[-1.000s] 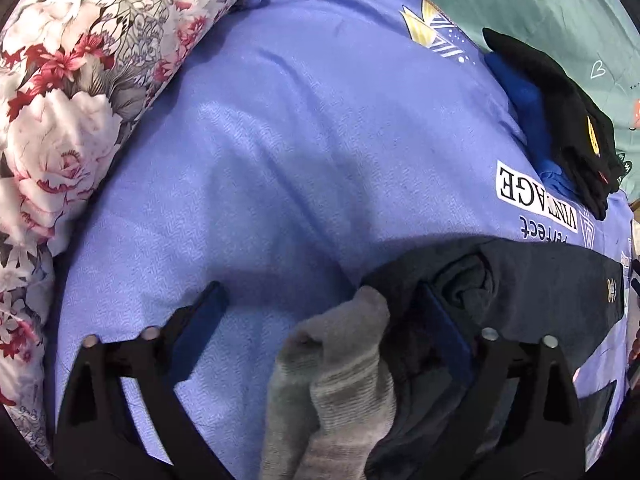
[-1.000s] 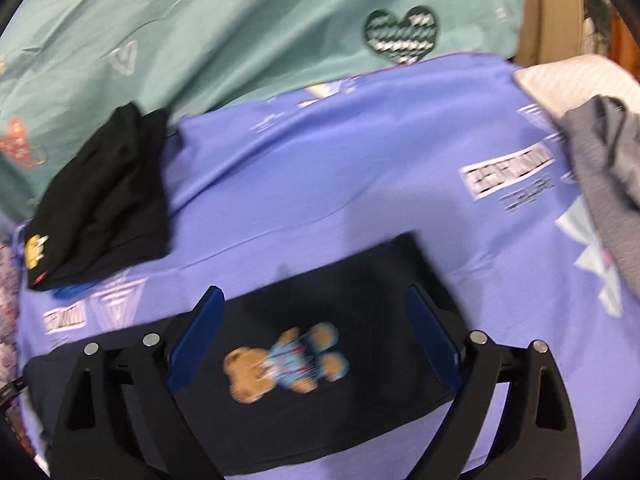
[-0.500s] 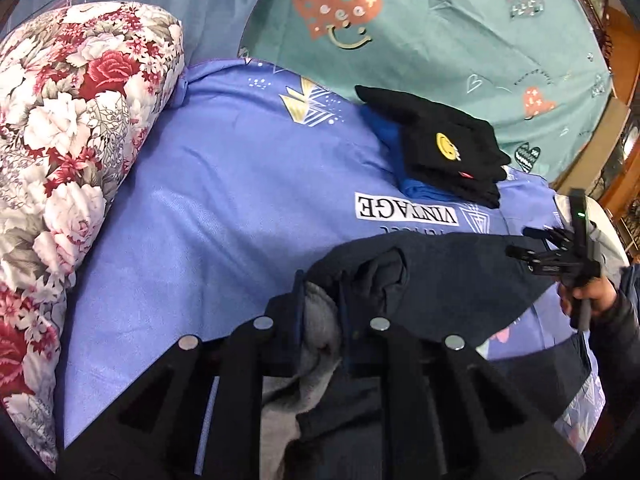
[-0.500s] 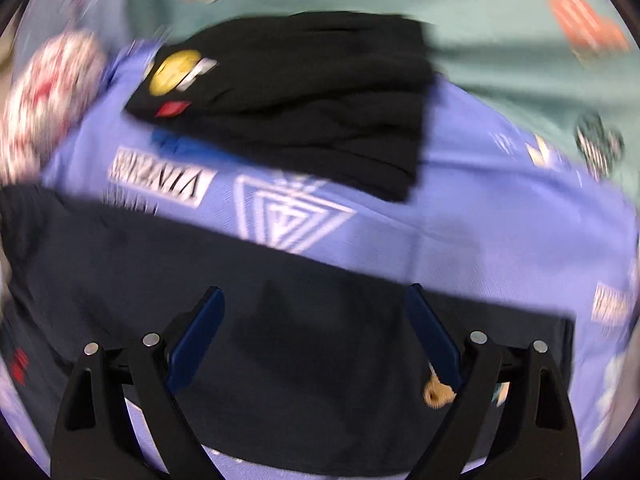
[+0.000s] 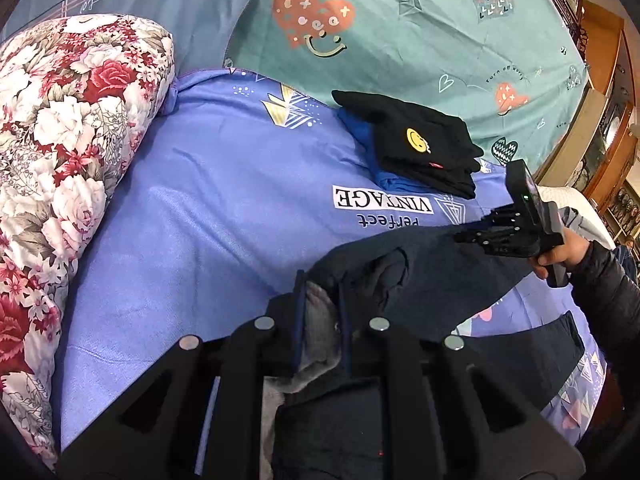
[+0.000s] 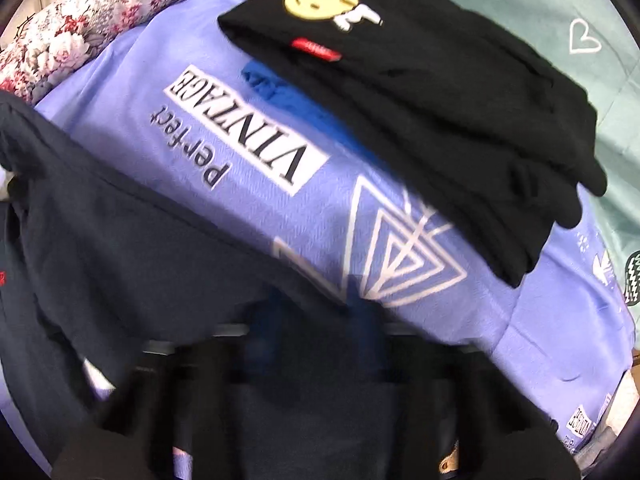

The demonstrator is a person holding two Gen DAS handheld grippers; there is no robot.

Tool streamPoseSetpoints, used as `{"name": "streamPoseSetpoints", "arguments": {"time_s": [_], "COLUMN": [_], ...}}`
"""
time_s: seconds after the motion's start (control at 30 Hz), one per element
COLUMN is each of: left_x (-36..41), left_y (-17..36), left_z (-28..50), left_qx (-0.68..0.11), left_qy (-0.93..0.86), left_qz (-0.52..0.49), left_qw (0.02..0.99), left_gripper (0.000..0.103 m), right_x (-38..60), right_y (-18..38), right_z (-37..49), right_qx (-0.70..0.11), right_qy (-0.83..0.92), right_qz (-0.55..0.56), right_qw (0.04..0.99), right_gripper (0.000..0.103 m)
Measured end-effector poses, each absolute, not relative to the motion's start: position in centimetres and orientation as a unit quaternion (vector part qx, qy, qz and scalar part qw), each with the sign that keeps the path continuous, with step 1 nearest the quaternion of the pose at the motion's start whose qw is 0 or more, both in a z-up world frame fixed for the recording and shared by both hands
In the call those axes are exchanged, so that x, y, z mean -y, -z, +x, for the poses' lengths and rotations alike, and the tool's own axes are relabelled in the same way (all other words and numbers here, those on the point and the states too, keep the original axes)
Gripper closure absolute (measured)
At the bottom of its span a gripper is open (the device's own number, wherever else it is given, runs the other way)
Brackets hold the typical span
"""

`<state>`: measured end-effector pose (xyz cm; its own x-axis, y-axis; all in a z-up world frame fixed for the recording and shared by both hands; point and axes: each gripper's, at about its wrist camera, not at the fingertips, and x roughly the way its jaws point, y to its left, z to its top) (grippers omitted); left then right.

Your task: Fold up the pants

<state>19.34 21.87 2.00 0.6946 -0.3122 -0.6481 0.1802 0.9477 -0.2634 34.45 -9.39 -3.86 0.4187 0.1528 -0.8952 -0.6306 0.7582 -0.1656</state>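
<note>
The dark navy pants (image 5: 452, 276) with a grey lining hang between my two grippers above the purple bedsheet (image 5: 208, 208). My left gripper (image 5: 320, 300) is shut on the pants' bunched end, grey lining showing between the fingers. My right gripper (image 5: 466, 236) shows in the left wrist view at the right, held by a hand, shut on the pants' far edge. In the right wrist view the right gripper (image 6: 316, 320) is blurred, its fingers close together on the navy pants (image 6: 120, 232).
A folded black garment with a yellow smiley patch (image 5: 424, 148) lies on a blue garment (image 5: 368, 140) at the back of the sheet; it also shows in the right wrist view (image 6: 420, 80). A floral quilt (image 5: 60, 160) lies along the left. A teal sheet (image 5: 400, 32) lies behind.
My left gripper shut on the pants' end and lifted it. My right gripper swung left across the sheet and shut on the pants' other edge.
</note>
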Motion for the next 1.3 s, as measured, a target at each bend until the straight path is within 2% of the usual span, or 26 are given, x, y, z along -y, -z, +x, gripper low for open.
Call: {"name": "streamPoseSetpoints", "arguments": {"time_s": [0.1, 0.4, 0.67, 1.0, 1.3], "left_x": [-22.4, -22.4, -21.4, -21.6, -21.6], "left_y": [-1.8, -2.0, -4.6, -4.7, -3.2], "left_z": [19.8, 19.4, 15.9, 11.7, 8.7], "left_qx": [-0.371, -0.387, -0.372, -0.374, -0.386], "left_qy": [0.128, 0.091, 0.084, 0.081, 0.085], "left_qz": [-0.104, -0.100, -0.079, -0.085, -0.076], "left_qw": [0.914, 0.912, 0.921, 0.920, 0.915], "left_gripper": [0.089, 0.088, 0.088, 0.088, 0.087], "right_x": [10.1, 14.2, 15.3, 16.2, 16.0], "right_y": [3.2, -1.7, -3.5, -3.9, -1.3], "right_z": [33.8, 28.9, 21.2, 14.9, 10.6], "right_qx": [-0.477, -0.442, -0.411, -0.397, -0.414], "right_qy": [-0.250, -0.298, -0.328, -0.347, -0.355], "right_qz": [-0.235, -0.153, -0.135, -0.112, -0.110], "right_qw": [0.809, 0.832, 0.840, 0.843, 0.831], "right_gripper": [0.095, 0.095, 0.095, 0.095, 0.095]}}
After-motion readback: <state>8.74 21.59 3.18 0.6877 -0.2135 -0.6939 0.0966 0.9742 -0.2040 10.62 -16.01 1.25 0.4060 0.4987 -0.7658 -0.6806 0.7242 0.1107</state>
